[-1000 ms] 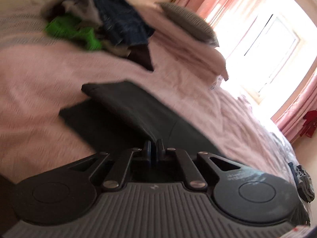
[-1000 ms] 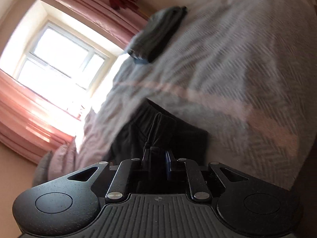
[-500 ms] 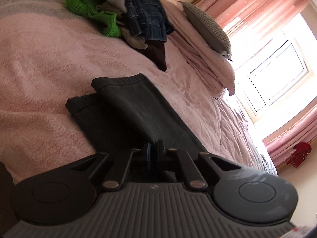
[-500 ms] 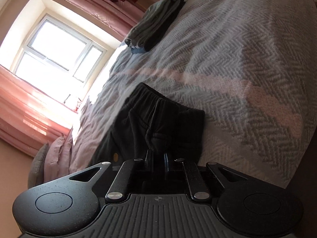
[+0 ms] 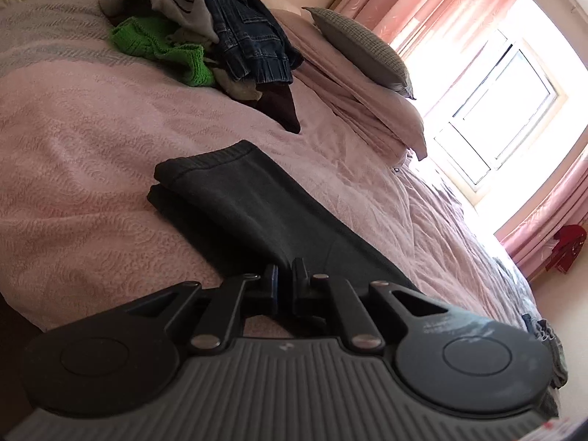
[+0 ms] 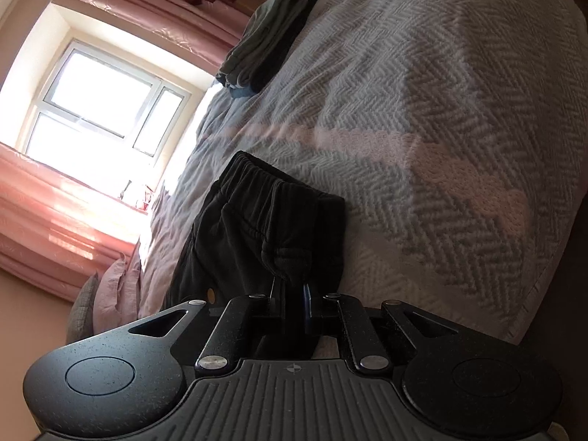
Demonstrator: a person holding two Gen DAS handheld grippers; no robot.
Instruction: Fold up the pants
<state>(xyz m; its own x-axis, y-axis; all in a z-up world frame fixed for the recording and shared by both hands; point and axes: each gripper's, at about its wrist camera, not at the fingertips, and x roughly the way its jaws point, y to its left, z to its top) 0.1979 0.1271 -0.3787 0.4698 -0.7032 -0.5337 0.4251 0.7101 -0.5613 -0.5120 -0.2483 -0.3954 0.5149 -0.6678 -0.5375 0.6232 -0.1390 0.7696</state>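
Note:
Black pants (image 5: 253, 205) lie on the pink bedspread, their two legs stacked with the cuffs at the far end. My left gripper (image 5: 286, 275) is shut on the near edge of the leg fabric. In the right wrist view the elastic waistband end of the black pants (image 6: 257, 220) rests on the bed. My right gripper (image 6: 290, 290) is shut on a bunched fold of that waist fabric, which stands up between the fingers.
A heap of clothes with blue jeans (image 5: 246, 36) and a green knit (image 5: 165, 47) sits at the head of the bed beside a grey pillow (image 5: 360, 47). A folded grey stack (image 6: 264, 36) lies at the far bed edge. A bright window (image 6: 99, 99) has pink curtains.
Both grippers stay shut on the pants. The views have steadied and shifted slightly; the waistband and the leg cuffs now sit flatter on the bedspread.

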